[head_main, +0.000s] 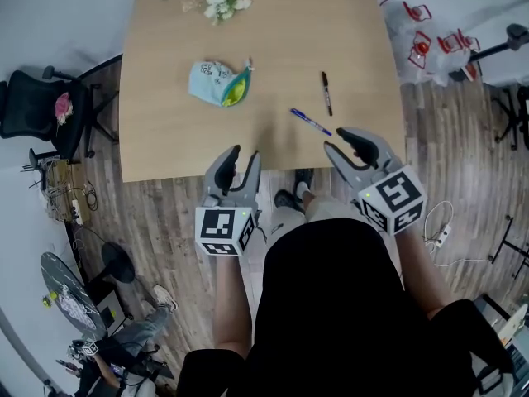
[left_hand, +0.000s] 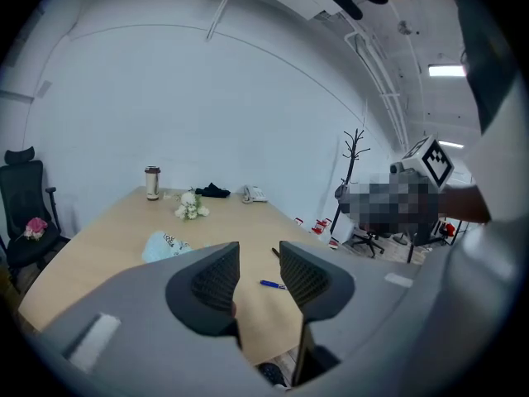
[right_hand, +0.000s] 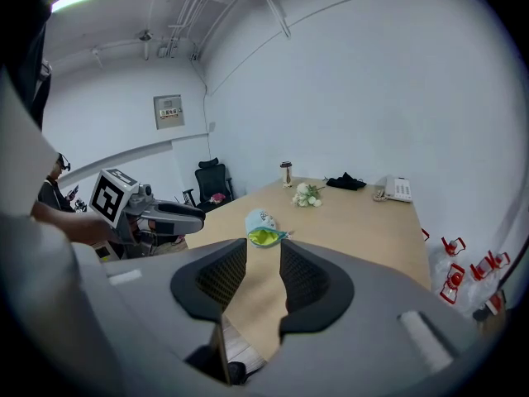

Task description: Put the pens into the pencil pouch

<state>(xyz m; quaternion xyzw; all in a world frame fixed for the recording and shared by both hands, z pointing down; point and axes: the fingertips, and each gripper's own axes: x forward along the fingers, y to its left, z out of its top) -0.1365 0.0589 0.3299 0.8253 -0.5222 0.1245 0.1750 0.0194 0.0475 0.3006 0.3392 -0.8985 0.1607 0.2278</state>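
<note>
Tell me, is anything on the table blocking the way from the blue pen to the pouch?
Nothing visible. Only bare table lies between the blue pen and the pencil pouch; the black pen sits off to the side, away from that path.

so the pencil pouch (head_main: 219,83) is a soft light-blue one with some print on it, lying flat and a bit crumpled on the wooden table (head_main: 165,139), mouth open to the right with yellow-green lining showing. both pens are outside it, off to its right: the black pen (head_main: 326,93) lies nearly straight up the table, the blue pen (head_main: 311,122) sits diagonal nearer the front edge, not touching each other
</note>
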